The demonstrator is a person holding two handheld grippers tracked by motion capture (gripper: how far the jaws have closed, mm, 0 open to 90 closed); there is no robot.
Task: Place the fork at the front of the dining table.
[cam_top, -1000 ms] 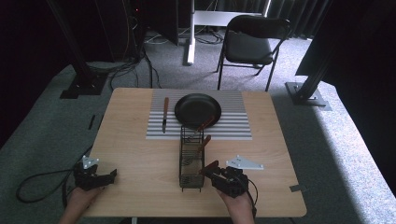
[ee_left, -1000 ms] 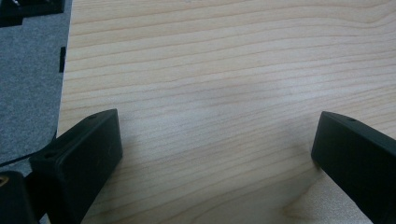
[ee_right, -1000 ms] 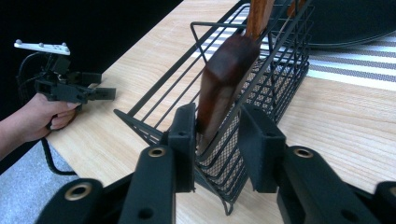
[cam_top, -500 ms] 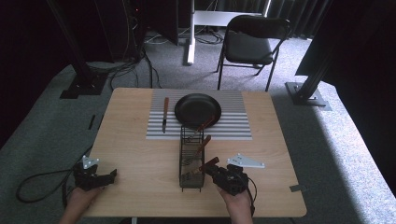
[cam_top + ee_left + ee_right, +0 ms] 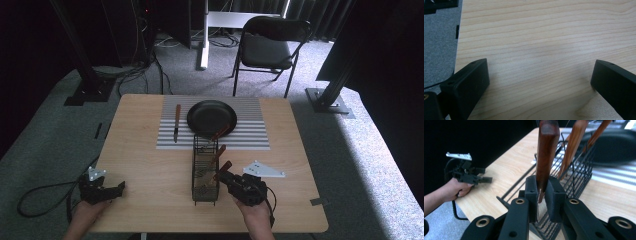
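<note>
The right tongs (image 5: 541, 195) are clamped on the wooden handle (image 5: 546, 152) of a utensil, their two black jaws having just closed in on it so that the pads press it from both sides. In the right gripper view the handle rises straight up between the jaws, dark reddish brown, with the utensil's thin metal shank showing just below the pads. The utensil stands in the black wire basket (image 5: 205, 172), a narrow upright rack near the middle of the bench (image 5: 150, 165), and the right tongs (image 5: 227, 176) meet it at the basket's near right side, where the gripped handle (image 5: 223, 168) leans out over the rim. Two more wooden handles (image 5: 574, 142) stand tilted in the same basket farther back, toward the black pan (image 5: 212, 118). The pan rests on a striped mat (image 5: 250, 132) at the far half of the bench, and a knife (image 5: 176, 122) with a wooden handle lies on the mat just left of the pan. The left tongs (image 5: 116, 189) rest low at the near left corner of the bench, well apart from the basket, with their jaws wide apart over bare wood and nothing between them.
</note>
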